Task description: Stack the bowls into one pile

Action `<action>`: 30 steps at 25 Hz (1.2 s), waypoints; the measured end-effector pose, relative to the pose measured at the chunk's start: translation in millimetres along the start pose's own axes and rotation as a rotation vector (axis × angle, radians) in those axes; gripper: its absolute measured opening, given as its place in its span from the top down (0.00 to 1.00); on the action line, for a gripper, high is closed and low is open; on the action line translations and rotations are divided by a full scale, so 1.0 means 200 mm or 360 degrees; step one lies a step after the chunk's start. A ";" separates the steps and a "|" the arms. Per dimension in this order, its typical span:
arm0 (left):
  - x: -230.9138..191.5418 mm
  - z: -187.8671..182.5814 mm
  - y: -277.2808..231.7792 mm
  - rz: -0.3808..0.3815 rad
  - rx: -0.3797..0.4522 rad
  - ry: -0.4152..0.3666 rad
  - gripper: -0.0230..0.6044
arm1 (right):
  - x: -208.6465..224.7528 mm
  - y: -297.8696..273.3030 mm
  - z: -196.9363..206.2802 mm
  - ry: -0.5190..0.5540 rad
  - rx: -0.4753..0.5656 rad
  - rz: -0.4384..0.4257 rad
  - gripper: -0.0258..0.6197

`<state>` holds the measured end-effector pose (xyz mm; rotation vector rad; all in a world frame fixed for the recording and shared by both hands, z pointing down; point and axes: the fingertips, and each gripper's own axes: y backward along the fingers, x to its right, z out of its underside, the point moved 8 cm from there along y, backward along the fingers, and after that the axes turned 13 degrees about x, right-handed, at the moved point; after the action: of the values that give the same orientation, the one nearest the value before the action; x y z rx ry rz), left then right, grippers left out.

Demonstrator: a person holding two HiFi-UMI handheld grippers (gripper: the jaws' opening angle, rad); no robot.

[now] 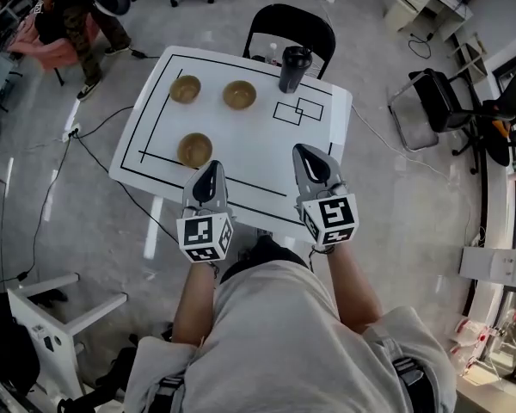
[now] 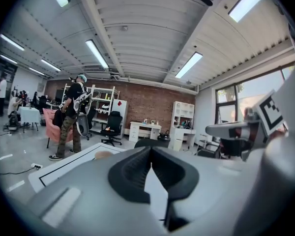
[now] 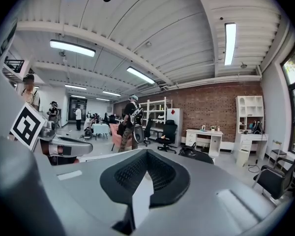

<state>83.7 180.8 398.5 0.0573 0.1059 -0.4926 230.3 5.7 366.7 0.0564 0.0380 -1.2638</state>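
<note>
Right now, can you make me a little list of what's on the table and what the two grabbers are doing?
table: white with black lines
bowls: three, all apart, none stacked yet
near bowl, closest to the left gripper
far left bowl
far middle bowl
black cup, upright at the far edge
left gripper: shut, empty, over the near edge
right gripper: shut, empty, over the near edge
black chair, behind the table
</note>
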 end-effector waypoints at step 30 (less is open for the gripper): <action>-0.56 0.14 -0.52 0.0079 -0.0355 -0.0159 0.96 | -0.13 -0.74 0.32 -0.0306 -0.0192 -0.0323 0.96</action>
<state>-60.4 138.9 436.8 -0.1824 0.0612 -0.4310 81.2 -17.6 429.8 -0.1775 -0.0472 -1.4622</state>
